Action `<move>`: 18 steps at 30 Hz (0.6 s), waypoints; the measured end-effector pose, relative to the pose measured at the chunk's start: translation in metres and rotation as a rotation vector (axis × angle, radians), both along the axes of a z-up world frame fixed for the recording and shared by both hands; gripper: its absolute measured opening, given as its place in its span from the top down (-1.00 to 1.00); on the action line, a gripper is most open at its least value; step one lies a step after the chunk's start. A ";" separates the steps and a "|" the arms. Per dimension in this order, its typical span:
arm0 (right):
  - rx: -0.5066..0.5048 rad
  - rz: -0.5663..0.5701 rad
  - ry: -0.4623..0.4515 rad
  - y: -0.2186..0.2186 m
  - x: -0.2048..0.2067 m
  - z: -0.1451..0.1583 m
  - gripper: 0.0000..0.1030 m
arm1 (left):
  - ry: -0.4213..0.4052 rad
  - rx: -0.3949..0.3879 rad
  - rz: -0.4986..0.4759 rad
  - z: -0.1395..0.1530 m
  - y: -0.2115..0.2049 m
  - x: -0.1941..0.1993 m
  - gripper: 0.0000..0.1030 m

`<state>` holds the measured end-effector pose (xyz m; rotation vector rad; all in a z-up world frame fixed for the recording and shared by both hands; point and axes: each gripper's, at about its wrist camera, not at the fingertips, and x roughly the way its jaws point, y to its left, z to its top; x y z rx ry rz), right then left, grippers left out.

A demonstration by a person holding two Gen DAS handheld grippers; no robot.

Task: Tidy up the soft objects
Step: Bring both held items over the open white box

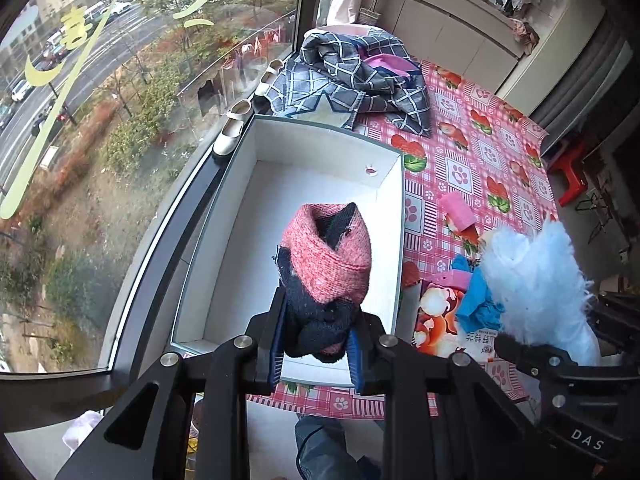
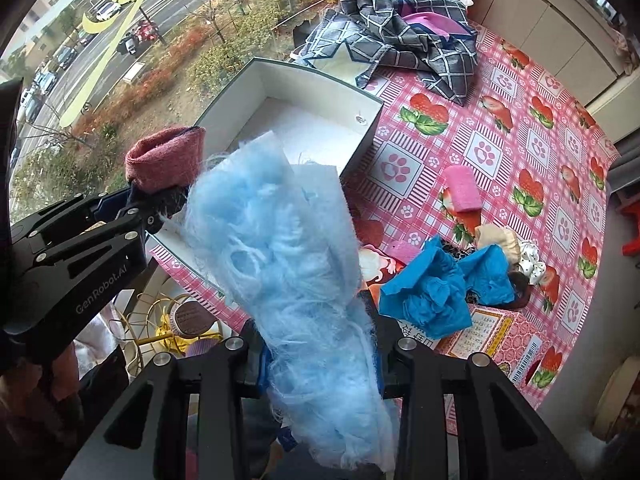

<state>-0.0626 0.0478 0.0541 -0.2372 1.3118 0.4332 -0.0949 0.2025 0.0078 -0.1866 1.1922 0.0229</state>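
Pink-and-navy knit fills your left tool [image 1: 316, 354]: its pads are clamped on the dark toe end of a rolled sock bundle [image 1: 326, 268], with the pink cuff standing out ahead of the fingers. Directly beyond and below that tool lies the white box [image 1: 394, 216], open and bare inside, so the bundle hangs over its near end. My reading is that you hold it there because the box is where the soft things are to be gathered, and a release from here should drop it inside the near wall.

To the right of that, your right tool [image 2: 320, 364] is closed on a wad of pale blue fluffy fabric [image 2: 280, 248], which rises between the fingers and hides most of what lies ahead; it sits just right of the box, probably waiting its turn.

Further right of the right tool, on the pink checked table [image 2: 500, 152], rest a crumpled bright blue cloth [image 2: 432, 300], a pink sponge [image 2: 462, 188] and a small heap of other soft bits, still unsorted.
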 end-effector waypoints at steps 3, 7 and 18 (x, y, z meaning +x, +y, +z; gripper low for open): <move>-0.001 0.003 0.001 0.002 0.001 -0.001 0.30 | 0.000 0.001 0.001 0.000 0.002 -0.001 0.45; -0.001 0.008 0.005 0.005 0.001 -0.002 0.30 | 0.006 -0.001 0.006 -0.002 0.005 0.000 0.45; -0.009 0.032 0.014 0.016 0.003 -0.005 0.30 | 0.028 -0.006 0.017 -0.009 0.013 0.003 0.45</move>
